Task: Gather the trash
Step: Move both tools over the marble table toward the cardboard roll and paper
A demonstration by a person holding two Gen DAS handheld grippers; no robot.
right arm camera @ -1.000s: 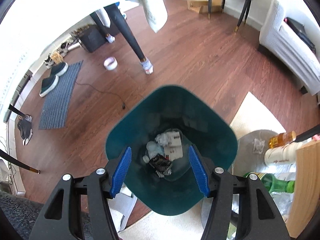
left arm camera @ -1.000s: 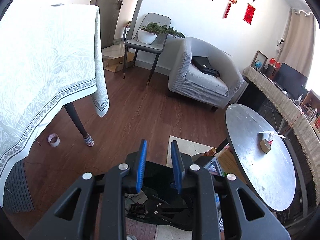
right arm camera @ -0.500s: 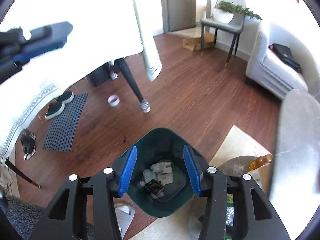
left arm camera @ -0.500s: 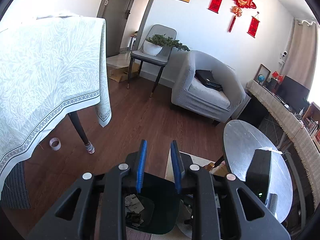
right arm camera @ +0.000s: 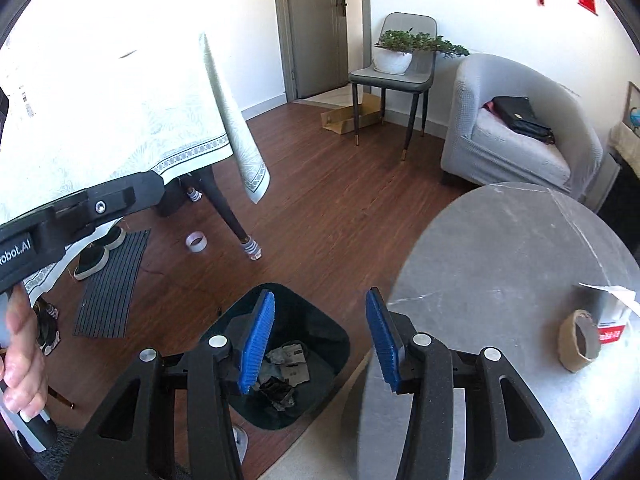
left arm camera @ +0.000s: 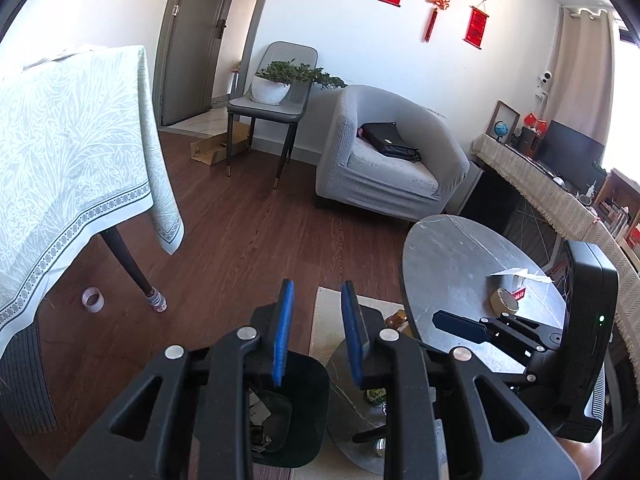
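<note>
A dark teal trash bin (right arm camera: 320,320) stands on the floor beside the round grey table (right arm camera: 500,248), with crumpled paper and wrappers (right arm camera: 290,364) inside; the bin also shows in the left wrist view (left arm camera: 308,412). On the table lie a cardboard tape core (right arm camera: 580,340) and a torn white carton (right arm camera: 614,314), also in the left wrist view (left arm camera: 516,280). My right gripper (right arm camera: 320,340) is open and empty, high above the bin and table edge. My left gripper (left arm camera: 316,336) is open a little and empty, above the bin.
A table with a pale patterned cloth (left arm camera: 72,168) stands at left, a tape roll (left arm camera: 93,300) by its leg. A grey armchair (left arm camera: 388,160) with a black bag and a chair holding a plant (left arm camera: 280,80) stand behind. Bottles (left arm camera: 396,316) sit under the round table.
Both grippers have risen and tilted up from over the bin; the round table top has come into view. The right gripper's jaws have narrowed somewhat.
</note>
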